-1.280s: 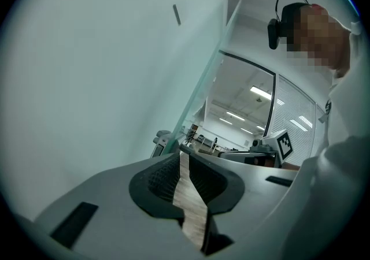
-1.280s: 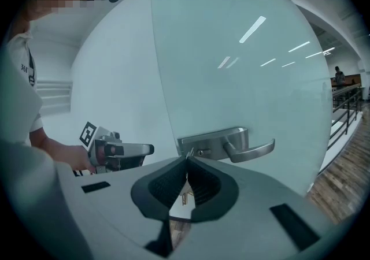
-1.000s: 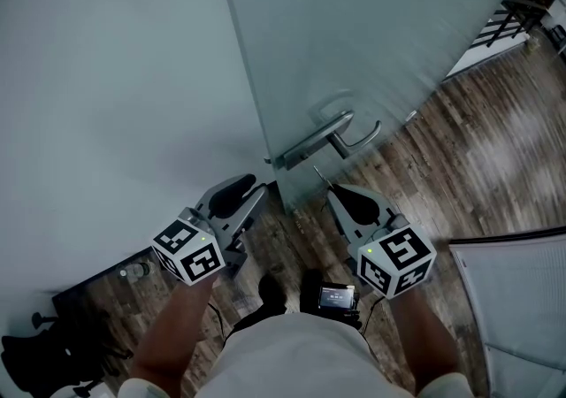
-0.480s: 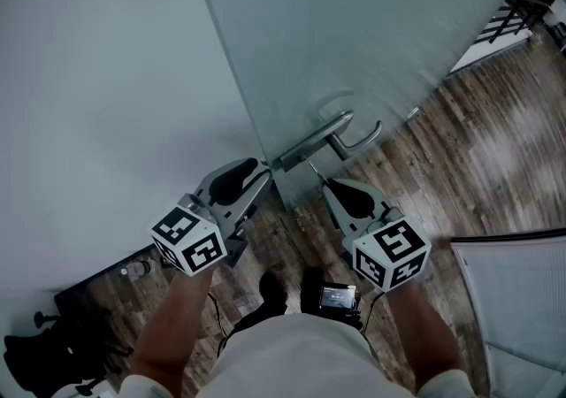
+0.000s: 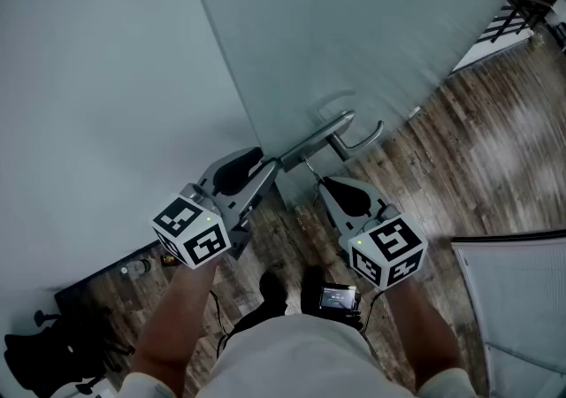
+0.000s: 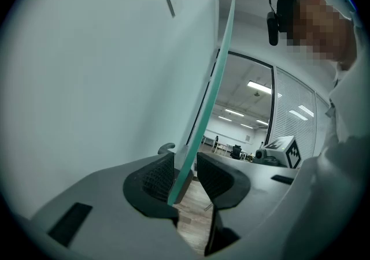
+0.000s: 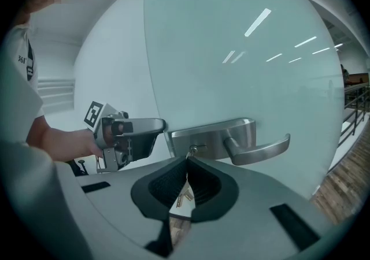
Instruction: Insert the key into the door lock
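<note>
Since the earlier frame the left gripper has climbed from lower left toward the middle of the head view, up to the free edge of the glass door. Its 2 jaws have just been opening and now stand wide, with the door's green edge between them. That edge lies close against 1 pad and clear of the other, so nothing is clamped. Just right of it, on the steel lock plate, sits the keyhole. The key points up at it from the right gripper, which has barely shifted and is closed tight on the key's lower part. The tip looks to be at the keyhole, though how far in I cannot tell. Further right the lever handle sticks out, untouched. The main risk, as I judge it, is the door swinging away under the push, because the left jaws only straddle it. A slightly tilted key could also catch on the cylinder's face, or twist in the pads.
</note>
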Motion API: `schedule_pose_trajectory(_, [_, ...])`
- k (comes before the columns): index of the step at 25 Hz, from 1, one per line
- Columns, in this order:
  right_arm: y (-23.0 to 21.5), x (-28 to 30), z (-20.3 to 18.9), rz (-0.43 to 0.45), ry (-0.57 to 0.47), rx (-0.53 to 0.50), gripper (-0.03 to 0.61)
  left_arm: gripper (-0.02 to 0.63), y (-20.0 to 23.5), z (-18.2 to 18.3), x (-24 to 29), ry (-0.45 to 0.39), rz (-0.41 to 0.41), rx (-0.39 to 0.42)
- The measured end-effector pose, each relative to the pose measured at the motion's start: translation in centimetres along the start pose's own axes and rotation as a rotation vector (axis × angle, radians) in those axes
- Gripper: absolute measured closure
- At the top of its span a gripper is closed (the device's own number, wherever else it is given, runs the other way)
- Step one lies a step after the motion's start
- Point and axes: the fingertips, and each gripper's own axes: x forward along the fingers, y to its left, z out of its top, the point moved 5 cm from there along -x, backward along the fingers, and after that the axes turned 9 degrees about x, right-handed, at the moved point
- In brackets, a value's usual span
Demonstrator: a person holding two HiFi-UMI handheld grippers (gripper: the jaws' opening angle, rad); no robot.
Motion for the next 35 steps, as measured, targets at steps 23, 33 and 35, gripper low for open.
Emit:
schedule_pose_trajectory(23, [-1.0,0.8,-1.4,-0.02,0.031,-0.04,0.563,0.515,-0.3,0.3,0.4,-0.024,-0.049,-0.017])
schedule_pose_trajectory(33, [-0.4,0.4,-0.7,-0.032,0.015,-0.103,0.563,0.515,-0.2,0.3,0.4,-0.027,-0.051,-0.02])
schedule_pose_trajectory(35, [-0.3,0.4,-0.5,-0.046,0.024,-0.131,0.563,0.515,-0.3,0.4,0.4,-0.028,-0.051,-0.02])
